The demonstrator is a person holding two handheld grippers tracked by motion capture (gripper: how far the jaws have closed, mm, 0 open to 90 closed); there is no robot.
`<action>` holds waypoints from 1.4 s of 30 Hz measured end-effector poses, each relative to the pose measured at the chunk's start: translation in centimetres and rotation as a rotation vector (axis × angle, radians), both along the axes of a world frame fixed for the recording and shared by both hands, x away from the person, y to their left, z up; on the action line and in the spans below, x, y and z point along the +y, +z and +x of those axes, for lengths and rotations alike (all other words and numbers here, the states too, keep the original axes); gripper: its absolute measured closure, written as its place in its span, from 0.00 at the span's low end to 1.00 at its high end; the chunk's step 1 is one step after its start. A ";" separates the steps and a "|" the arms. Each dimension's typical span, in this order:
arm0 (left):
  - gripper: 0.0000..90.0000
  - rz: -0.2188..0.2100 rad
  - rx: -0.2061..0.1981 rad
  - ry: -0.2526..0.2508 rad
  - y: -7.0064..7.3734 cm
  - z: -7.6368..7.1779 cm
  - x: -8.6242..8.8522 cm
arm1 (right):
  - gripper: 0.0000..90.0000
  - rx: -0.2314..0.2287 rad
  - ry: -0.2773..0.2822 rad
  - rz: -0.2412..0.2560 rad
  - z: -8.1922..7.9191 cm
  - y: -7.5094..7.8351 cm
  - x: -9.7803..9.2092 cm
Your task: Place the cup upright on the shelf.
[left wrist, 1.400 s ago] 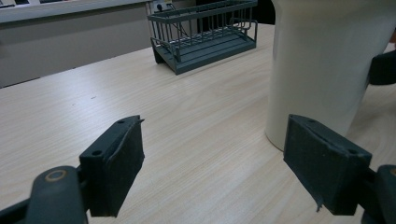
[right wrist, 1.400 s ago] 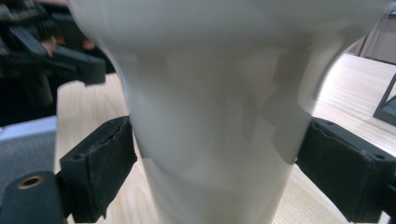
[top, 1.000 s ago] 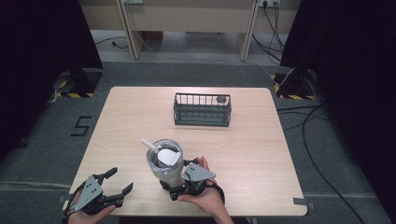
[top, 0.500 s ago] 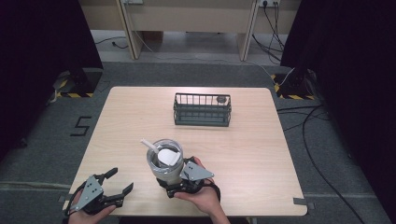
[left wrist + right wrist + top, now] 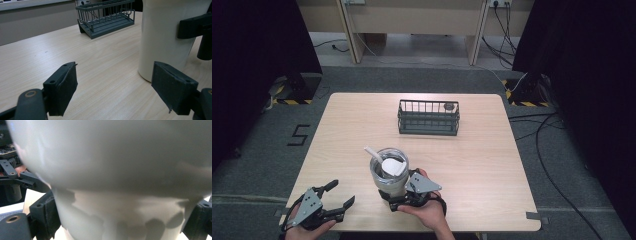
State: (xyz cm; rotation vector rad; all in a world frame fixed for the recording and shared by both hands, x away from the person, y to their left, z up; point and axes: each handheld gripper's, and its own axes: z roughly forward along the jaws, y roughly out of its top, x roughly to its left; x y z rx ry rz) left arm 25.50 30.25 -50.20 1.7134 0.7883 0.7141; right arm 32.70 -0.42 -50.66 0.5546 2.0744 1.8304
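Table of pale wood [image 5: 492,165] bearing a dark wire basket [image 5: 428,118] holding a small round object [image 5: 448,106], nearer a cream tumbler [image 5: 392,172] clasped low by the right gripper [image 5: 404,197]; left gripper [image 5: 115,90] spread, empty.

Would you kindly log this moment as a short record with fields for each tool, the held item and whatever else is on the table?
right tool: shut on the tumbler's lower body
tumbler: cream, upright, clear lid, white straw, near the table's front edge
left tool: open, holding nothing, left of the tumbler
wire basket: dark, farther back on the table, apart from the tumbler
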 end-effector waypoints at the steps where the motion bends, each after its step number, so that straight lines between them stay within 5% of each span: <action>1: 0.23 -0.001 0.000 0.000 0.0 0.0 0.0 | 0.11 -0.005 0.003 -0.004 0.0 0.1 0.1; 19: 0.23 -0.013 -0.008 0.001 0.2 -0.1 0.0 | 0.11 -0.018 -0.035 0.036 0.7 2.7 -0.4; 42: 0.24 -0.015 -0.013 0.002 0.3 -0.1 0.1 | 0.11 -0.036 -0.179 0.023 2.5 4.6 -2.9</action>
